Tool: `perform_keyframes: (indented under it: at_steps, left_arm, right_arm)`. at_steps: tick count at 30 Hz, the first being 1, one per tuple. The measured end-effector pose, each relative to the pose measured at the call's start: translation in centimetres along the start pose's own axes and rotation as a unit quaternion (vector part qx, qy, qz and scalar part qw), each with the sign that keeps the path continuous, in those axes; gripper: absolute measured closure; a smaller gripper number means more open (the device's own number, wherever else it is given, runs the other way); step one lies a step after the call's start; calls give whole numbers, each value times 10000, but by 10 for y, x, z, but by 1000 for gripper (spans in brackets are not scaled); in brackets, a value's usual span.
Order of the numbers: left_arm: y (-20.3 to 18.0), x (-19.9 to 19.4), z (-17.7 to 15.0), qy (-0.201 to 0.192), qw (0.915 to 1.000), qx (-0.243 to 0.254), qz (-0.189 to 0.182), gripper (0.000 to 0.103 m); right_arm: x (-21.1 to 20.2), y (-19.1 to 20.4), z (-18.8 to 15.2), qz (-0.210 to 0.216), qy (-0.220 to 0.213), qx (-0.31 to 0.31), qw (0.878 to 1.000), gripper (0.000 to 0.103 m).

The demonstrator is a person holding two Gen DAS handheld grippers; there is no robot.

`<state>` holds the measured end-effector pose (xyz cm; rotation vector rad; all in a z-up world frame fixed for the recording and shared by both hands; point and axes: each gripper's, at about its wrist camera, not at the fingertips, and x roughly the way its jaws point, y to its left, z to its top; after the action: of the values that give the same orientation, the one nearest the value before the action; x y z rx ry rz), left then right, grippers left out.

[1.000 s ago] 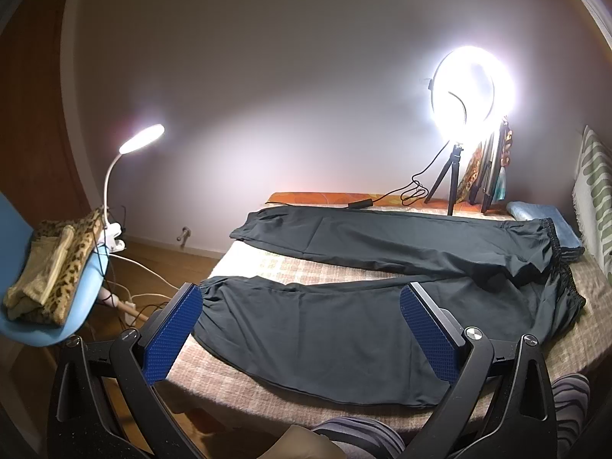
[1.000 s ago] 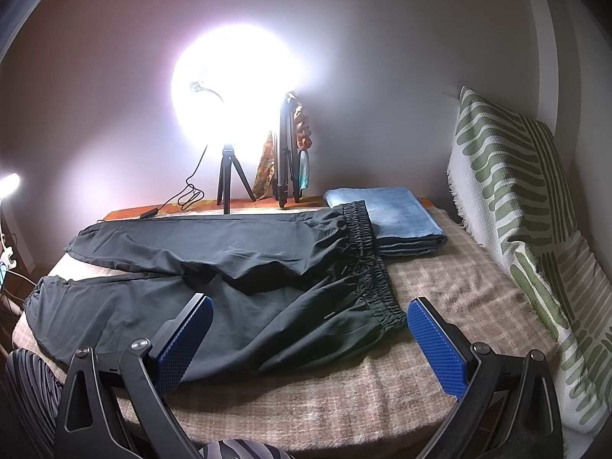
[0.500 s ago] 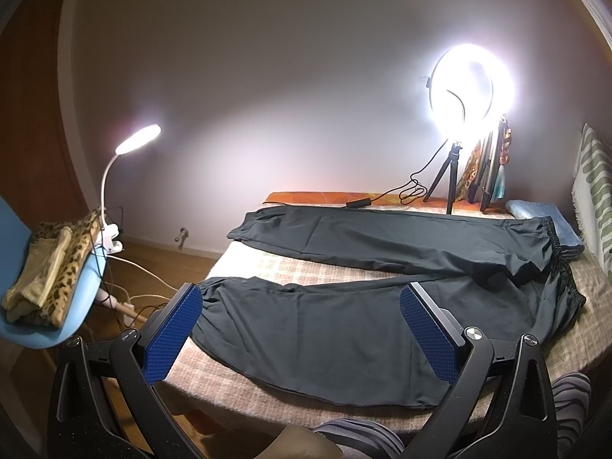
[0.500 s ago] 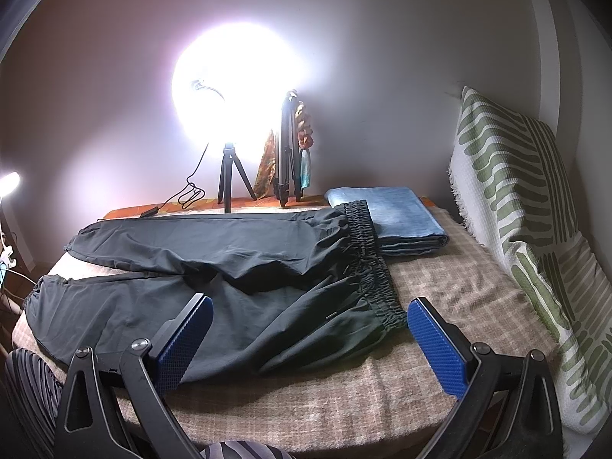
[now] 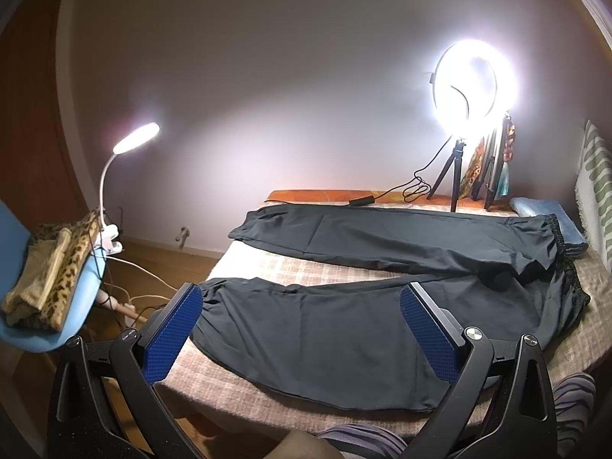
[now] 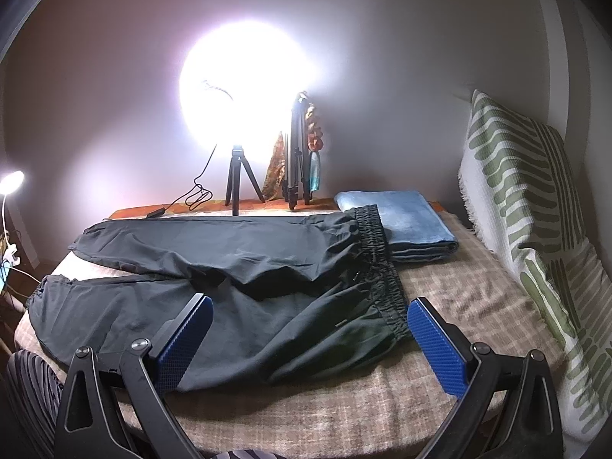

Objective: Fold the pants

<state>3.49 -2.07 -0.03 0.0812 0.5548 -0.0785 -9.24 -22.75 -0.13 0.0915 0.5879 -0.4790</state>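
Plaid-covered bed (image 6: 459,287) with dark pants (image 5: 344,321) spread flat, legs apart; left tool (image 5: 302,329) and right tool (image 6: 306,340) wide open, empty.

Both the left gripper (image 5: 300,338) and the right gripper (image 6: 311,340) have black angular frames, silver round screws and blue dimpled finger pads (image 5: 172,338); below the frames, the person wears purple-grey striped clothing (image 5: 359,440)

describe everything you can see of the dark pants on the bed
The pants are dark, thin, slightly wrinkled fabric, lying flat and unfolded on the checked bed cover. The legs spread apart toward the left; the gathered elastic waistband faces right, its far end overlapping a folded blue towel. Neither claw touches them.
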Motion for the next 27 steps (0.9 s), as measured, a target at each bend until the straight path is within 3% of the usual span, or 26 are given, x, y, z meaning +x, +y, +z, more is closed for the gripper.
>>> perform_keyframes:
  at_steps: [6,12,17,24,27]
  left_arm:
    - [9,15,4,13,9999,12,-133,0]
    - [27,37,15,75,9982,-155,-582,1]
    - [37,65,27,136,9986,-52,-499,1]
    - [38,128,42,523,9960,106,-714,18]
    - [36,157,49,690,9942,153,-810,20]
  right_arm:
    - [12,8,10,129,15,-118,9998,0]
    - [29,16,29,446,-13,-245,9987,0]
    - [51,32,53,732,-17,-459,9963,0]
    - [100,71,96,1289,-76,-1136,9851,0]
    - [137,100,114,1502,102,-1620,9752,2]
